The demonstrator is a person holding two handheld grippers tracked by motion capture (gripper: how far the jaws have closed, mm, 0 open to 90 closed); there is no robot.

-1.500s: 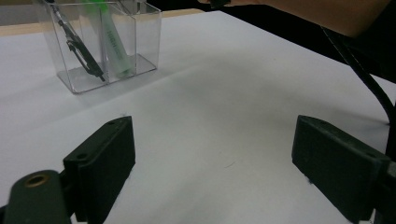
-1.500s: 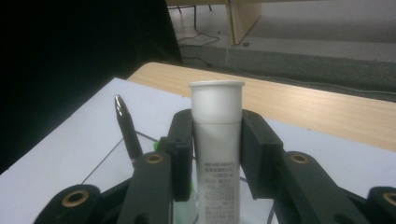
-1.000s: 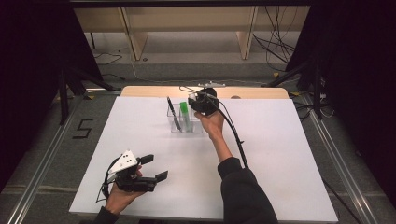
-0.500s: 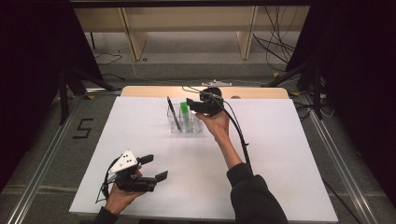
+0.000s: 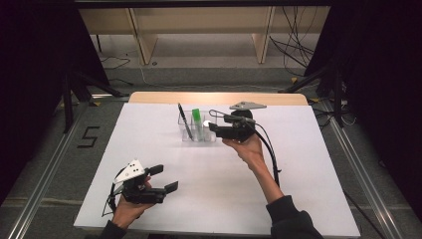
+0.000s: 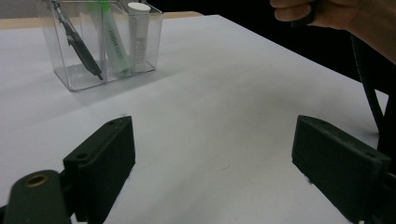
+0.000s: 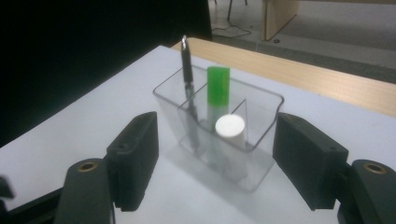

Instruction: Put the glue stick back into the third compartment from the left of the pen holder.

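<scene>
Right gripper [image 5: 215, 127] withdrawn toward 3 o'clock, jaws just opened, empty; clear holder [image 5: 198, 135] at its 9 o'clock, white tube [image 7: 229, 129] upright inside. Left gripper [image 5: 164, 178] agape, farther.

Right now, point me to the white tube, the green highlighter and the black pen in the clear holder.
white tube [image 7: 229, 126], right gripper view, on its round top.
green highlighter [image 7: 218, 86], right gripper view, on its green cap.
black pen [image 7: 187, 60], right gripper view, on its upper barrel.
</scene>
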